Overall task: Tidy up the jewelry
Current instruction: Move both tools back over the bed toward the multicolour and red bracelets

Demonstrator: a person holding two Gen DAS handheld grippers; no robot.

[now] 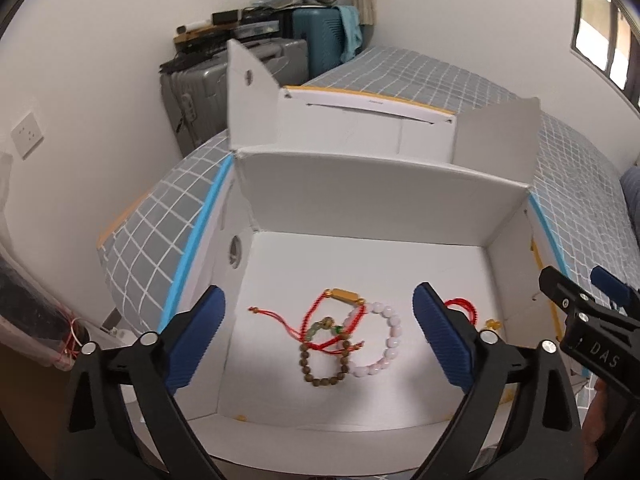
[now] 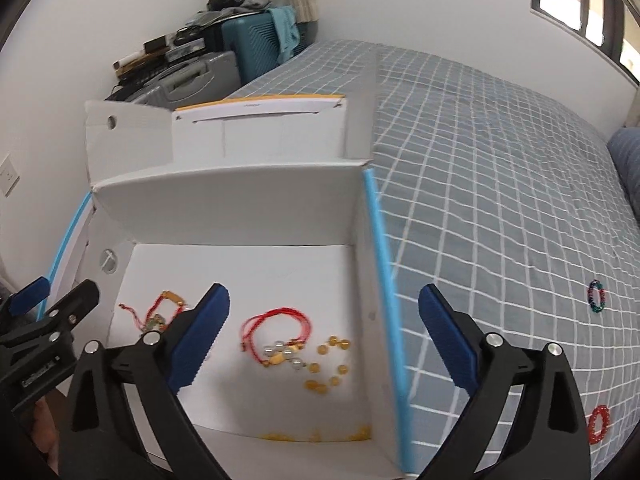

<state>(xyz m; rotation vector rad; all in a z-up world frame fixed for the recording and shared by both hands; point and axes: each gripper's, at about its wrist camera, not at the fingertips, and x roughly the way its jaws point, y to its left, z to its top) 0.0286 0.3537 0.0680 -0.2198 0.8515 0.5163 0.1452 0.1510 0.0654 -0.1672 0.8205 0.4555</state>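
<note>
Your left gripper (image 1: 316, 336) hangs with jaws released over the white box (image 1: 360, 200), where the wooden bead bracelet (image 1: 326, 364), pink bead bracelet (image 1: 384, 340) and red cord bracelets already lie tangled. Your right gripper (image 2: 324, 344), jaws also released and empty, straddles the box's blue-edged wall. Swing it right across the bed (image 2: 500, 160) and come straight down on the multicolored ring bracelet (image 2: 597, 296) or red bead bracelet (image 2: 599, 424).

Home bedroom, grid-patterned bed (image 2: 500, 160), stacked suitcases (image 2: 256, 44) against wall, window (image 2: 580, 4)

Soft even daylight, slight blur, strong fisheye edge warping.
</note>
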